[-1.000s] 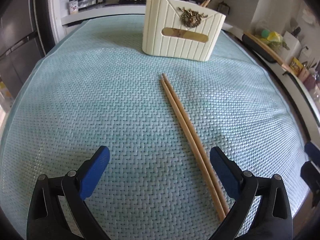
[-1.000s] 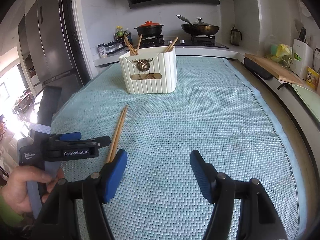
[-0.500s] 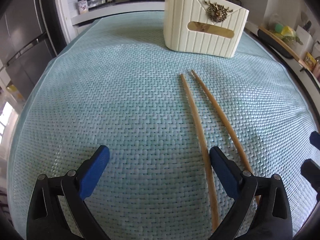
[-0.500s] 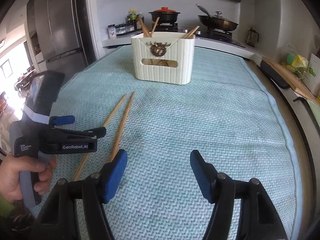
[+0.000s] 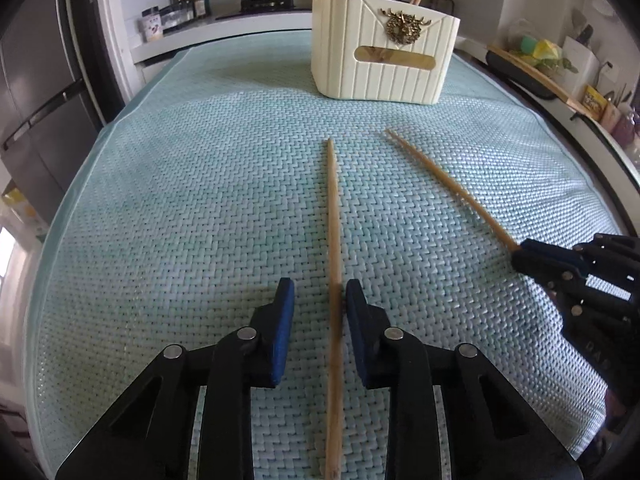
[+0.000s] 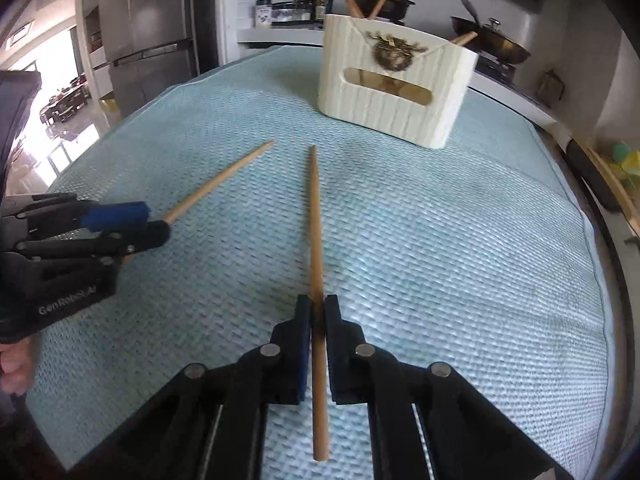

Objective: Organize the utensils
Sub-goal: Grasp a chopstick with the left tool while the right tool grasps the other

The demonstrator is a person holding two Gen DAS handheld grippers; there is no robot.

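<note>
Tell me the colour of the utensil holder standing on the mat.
Cream-white with vertical ribs, and a brass-coloured ornament on its front; the utensil holder shows best in the left wrist view.

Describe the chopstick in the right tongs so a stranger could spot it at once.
Start at the cream holder standing on the blue woven mat. In front of it lie two wooden chopsticks. The one meant is pinched between the pads of the right tongs; its neighbour lies to the left, its near end at the left tongs, whose jaws are closing around it.
</note>
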